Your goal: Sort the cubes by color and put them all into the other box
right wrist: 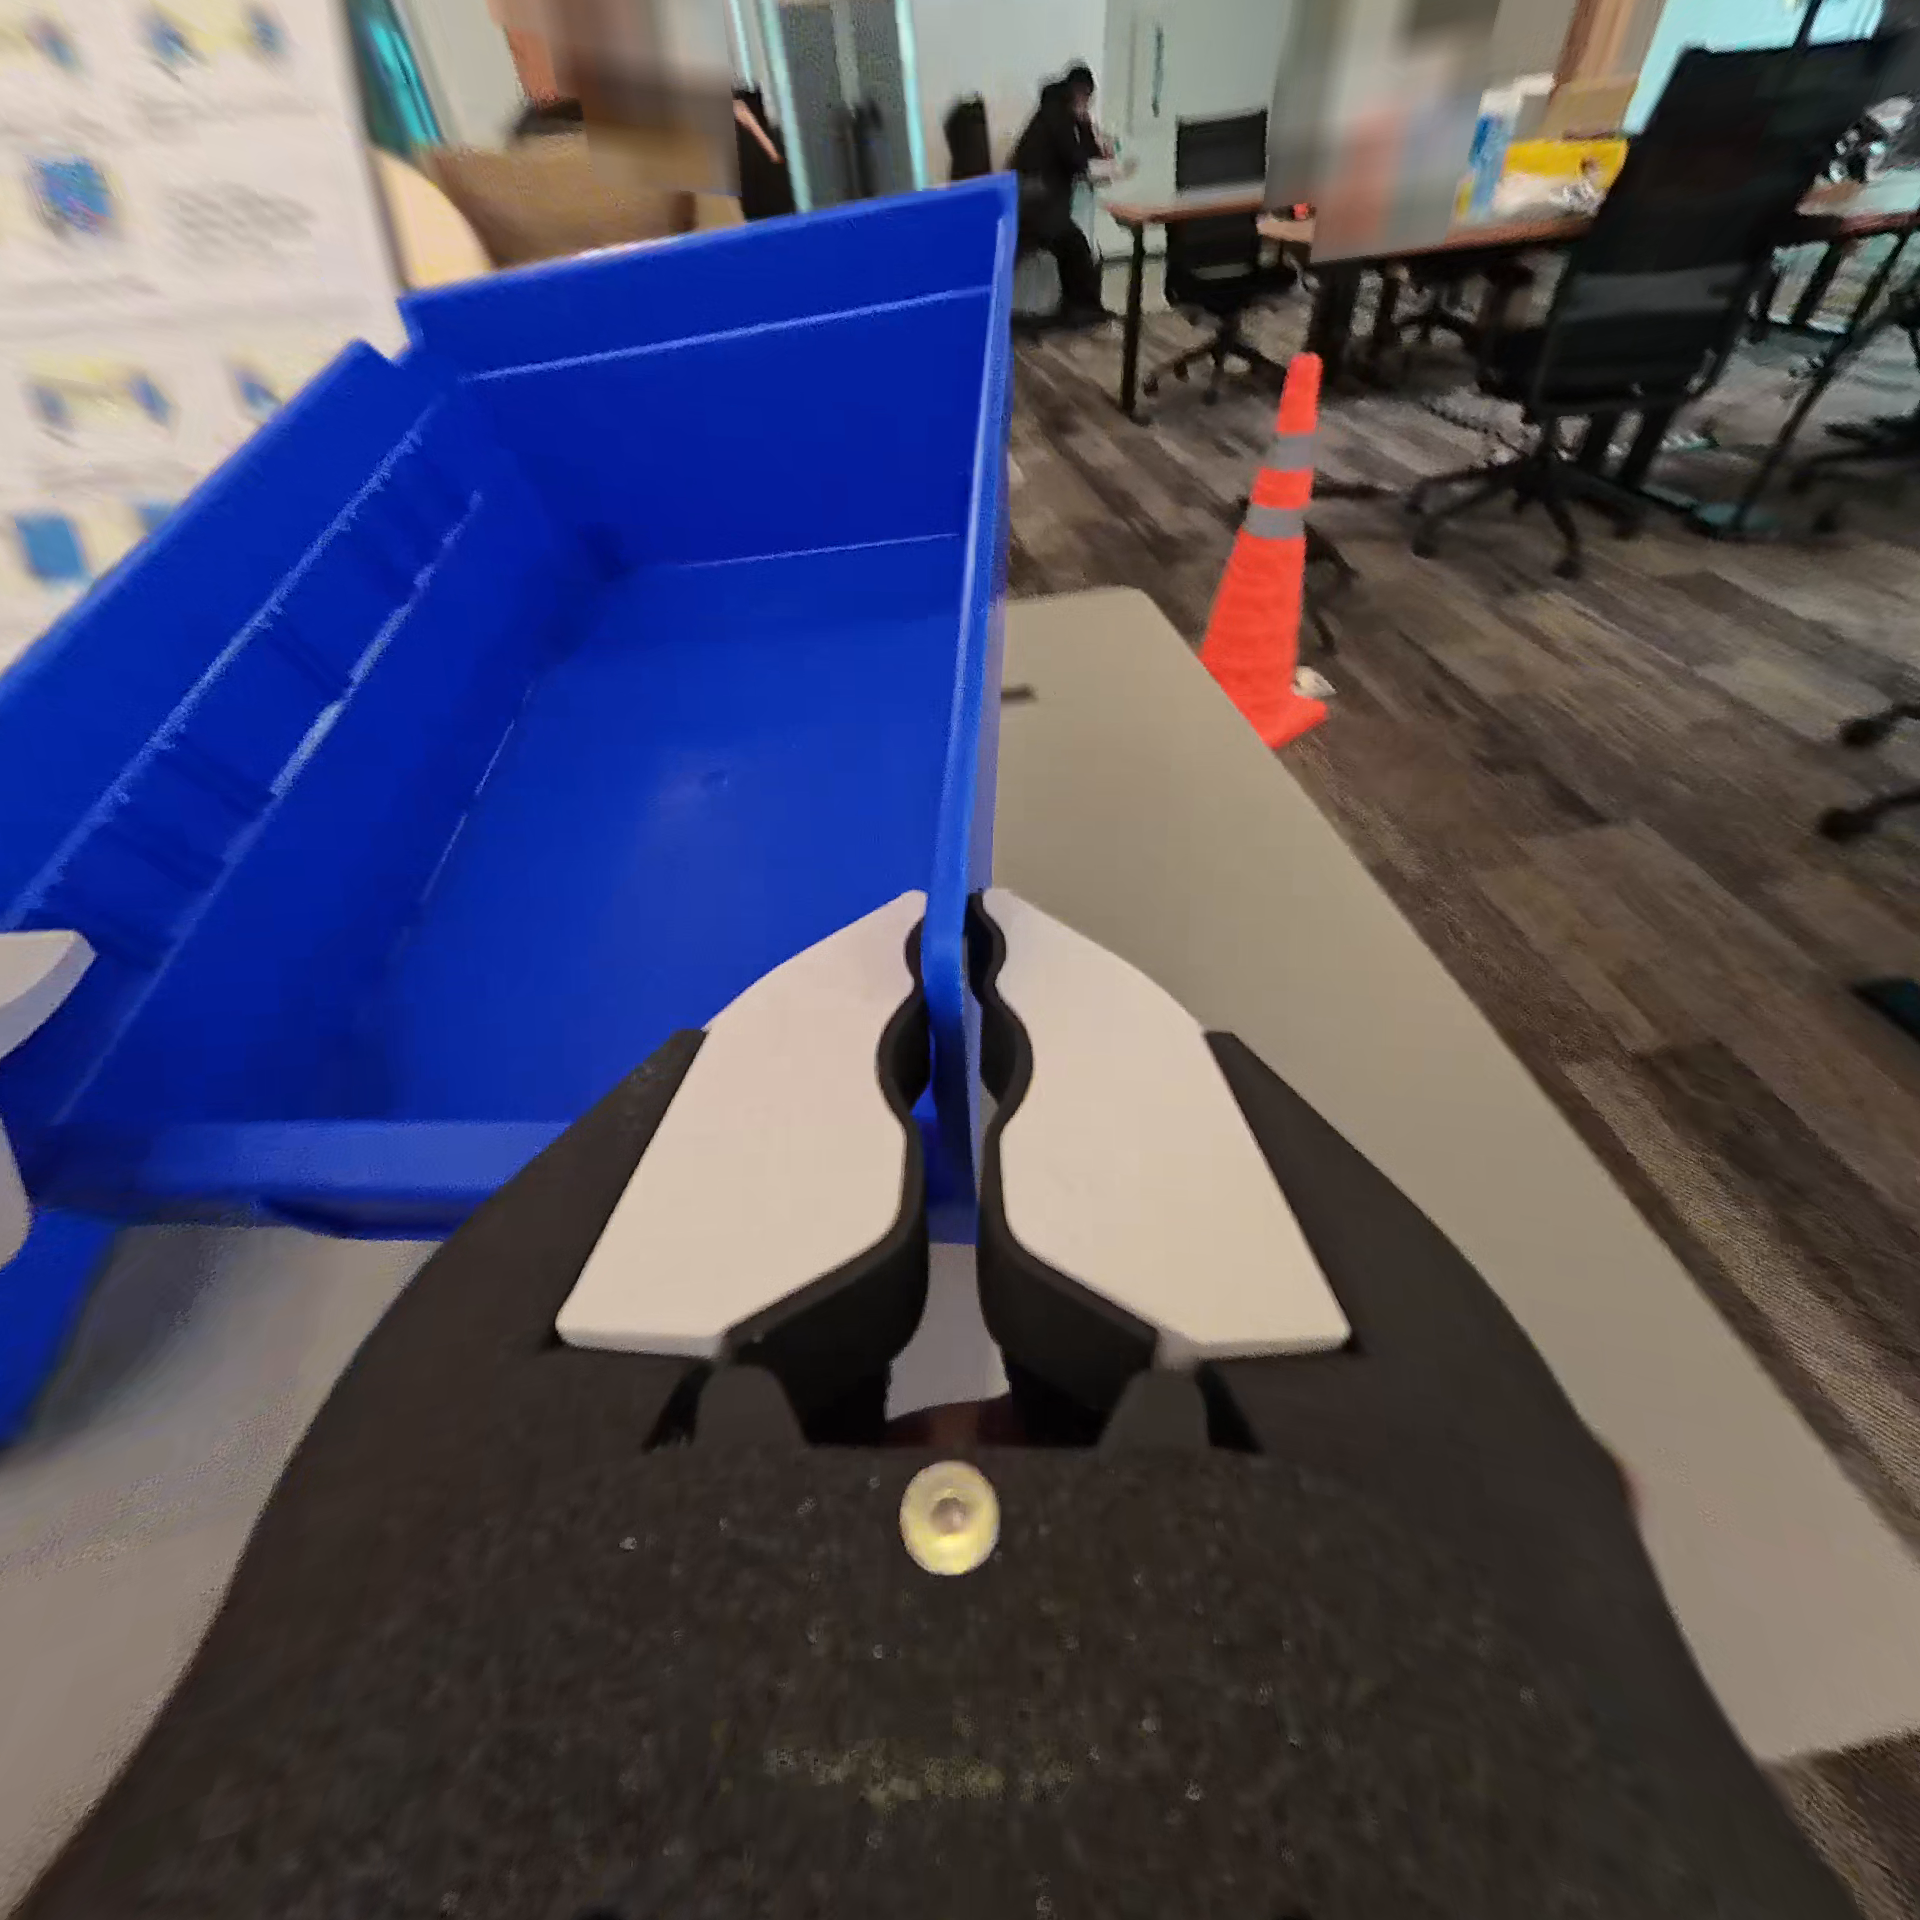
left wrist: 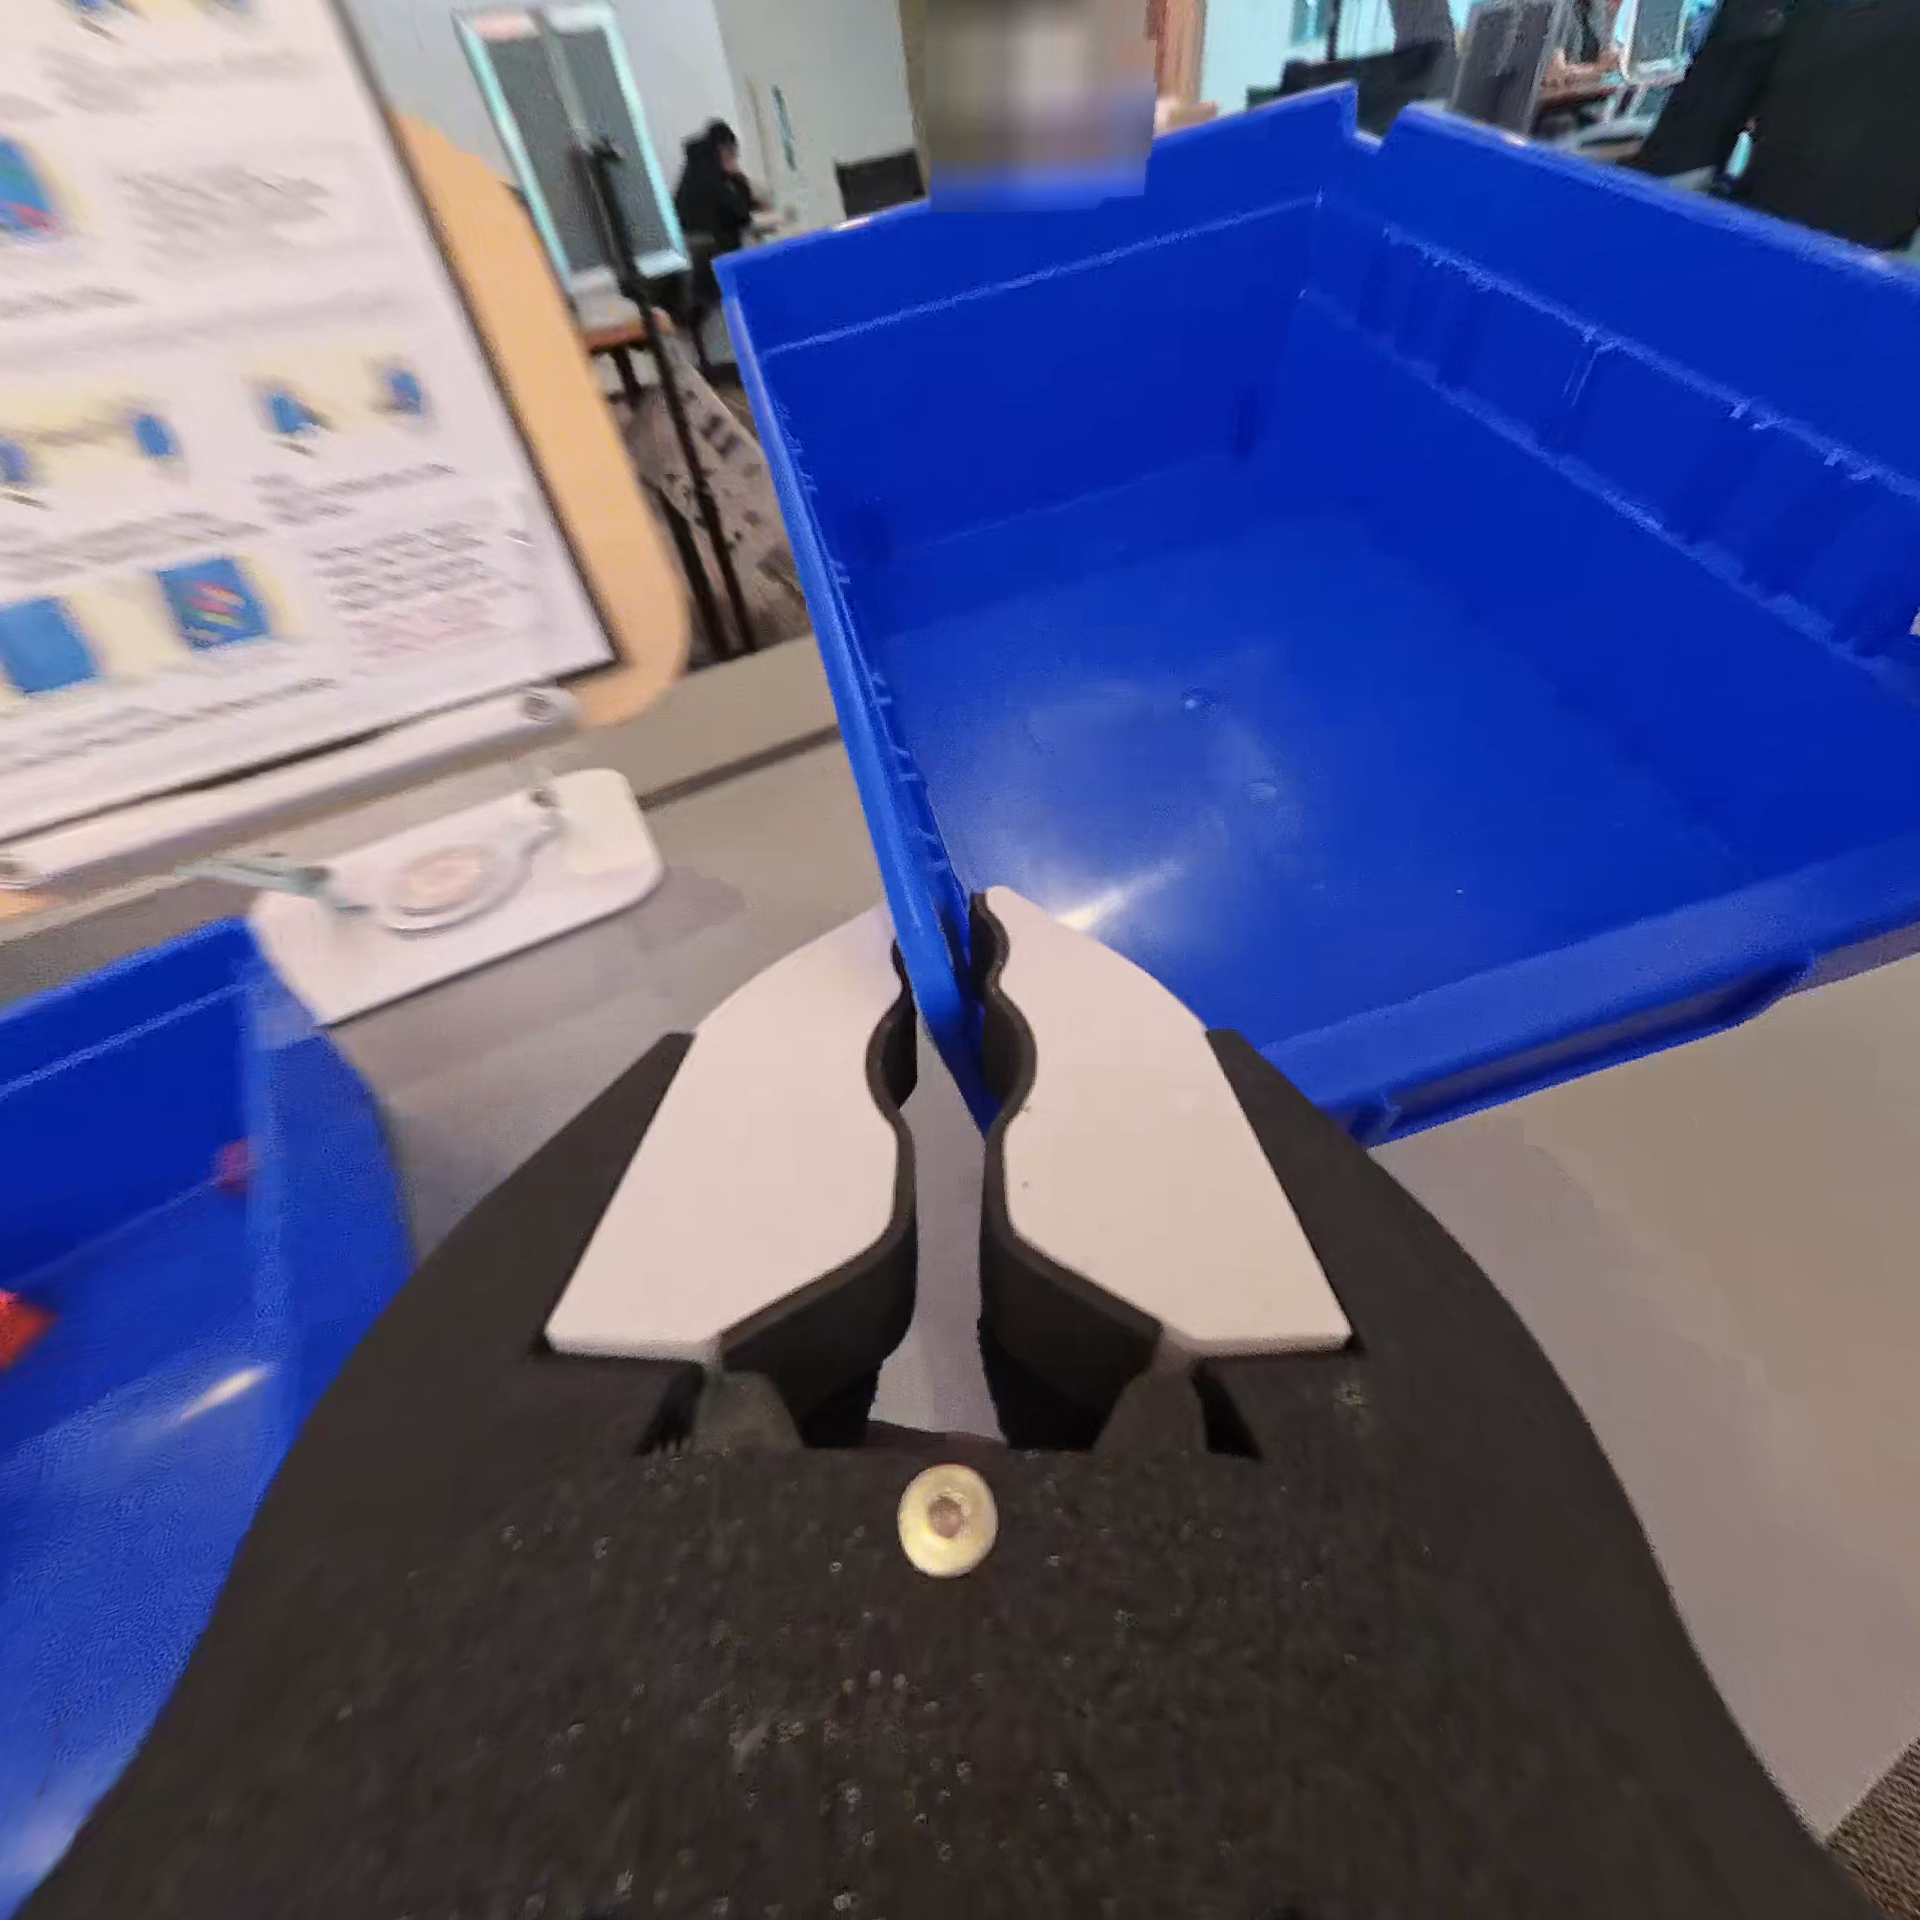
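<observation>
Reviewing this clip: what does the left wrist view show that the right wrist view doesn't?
Only the left wrist view shows a second blue bin at lower left with red pieces inside, plus a white stand base on the table.

Only the right wrist view shows an orange traffic cone on the floor and office chairs.

Both show the empty blue bin, each gripper shut on one of its side walls, and the instruction board behind.

Left gripper fingers pinched on the blue box left wall; right gripper fingers pinched on its right wall.
</observation>
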Motion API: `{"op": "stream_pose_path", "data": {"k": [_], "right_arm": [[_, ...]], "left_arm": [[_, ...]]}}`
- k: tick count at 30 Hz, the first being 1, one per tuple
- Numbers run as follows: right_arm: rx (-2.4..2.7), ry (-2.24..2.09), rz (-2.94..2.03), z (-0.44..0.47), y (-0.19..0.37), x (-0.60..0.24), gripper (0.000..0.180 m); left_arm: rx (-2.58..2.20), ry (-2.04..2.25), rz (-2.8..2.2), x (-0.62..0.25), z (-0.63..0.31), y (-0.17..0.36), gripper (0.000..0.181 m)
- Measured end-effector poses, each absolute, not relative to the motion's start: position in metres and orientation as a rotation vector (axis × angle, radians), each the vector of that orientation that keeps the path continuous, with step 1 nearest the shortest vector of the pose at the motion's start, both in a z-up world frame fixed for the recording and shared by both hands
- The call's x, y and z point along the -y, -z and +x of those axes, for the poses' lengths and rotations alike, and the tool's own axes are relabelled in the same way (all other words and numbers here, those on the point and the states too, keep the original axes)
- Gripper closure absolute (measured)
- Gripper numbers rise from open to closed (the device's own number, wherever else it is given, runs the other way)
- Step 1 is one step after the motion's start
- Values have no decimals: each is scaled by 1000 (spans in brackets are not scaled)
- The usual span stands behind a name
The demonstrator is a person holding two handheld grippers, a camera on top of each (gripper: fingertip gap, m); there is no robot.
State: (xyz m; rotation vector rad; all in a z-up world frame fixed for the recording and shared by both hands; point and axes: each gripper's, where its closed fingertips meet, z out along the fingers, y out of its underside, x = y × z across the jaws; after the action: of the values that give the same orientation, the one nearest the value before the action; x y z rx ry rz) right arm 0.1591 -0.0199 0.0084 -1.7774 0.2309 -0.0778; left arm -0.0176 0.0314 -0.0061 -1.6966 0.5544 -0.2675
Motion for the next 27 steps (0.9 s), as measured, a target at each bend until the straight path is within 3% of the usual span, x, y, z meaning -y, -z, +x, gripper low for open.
{"op": "stream_pose_path", "data": {"k": [7,14,17,19,21,24,27], "right_arm": [[-278,-30,-1940,254,82,7,176],[-320,-102,-2025,286,129,-3,176],[-359,-151,-2010,288,130,-2,171],[-370,-45,-2024,297,127,5,153],[-346,74,-2009,299,111,14,148],[-237,294,-1899,277,53,25,146],[-71,229,-1773,197,-1,24,148]], "left_arm": [[-633,316,-1783,-30,72,81,169],[-735,376,-1867,-19,100,125,162],[-759,403,-1854,-11,93,116,145],[-792,427,-1813,-2,75,97,145],[-790,408,-1746,5,38,70,148],[-730,314,-1678,8,-48,34,146],[-595,224,-1681,3,-151,14,145]]}}
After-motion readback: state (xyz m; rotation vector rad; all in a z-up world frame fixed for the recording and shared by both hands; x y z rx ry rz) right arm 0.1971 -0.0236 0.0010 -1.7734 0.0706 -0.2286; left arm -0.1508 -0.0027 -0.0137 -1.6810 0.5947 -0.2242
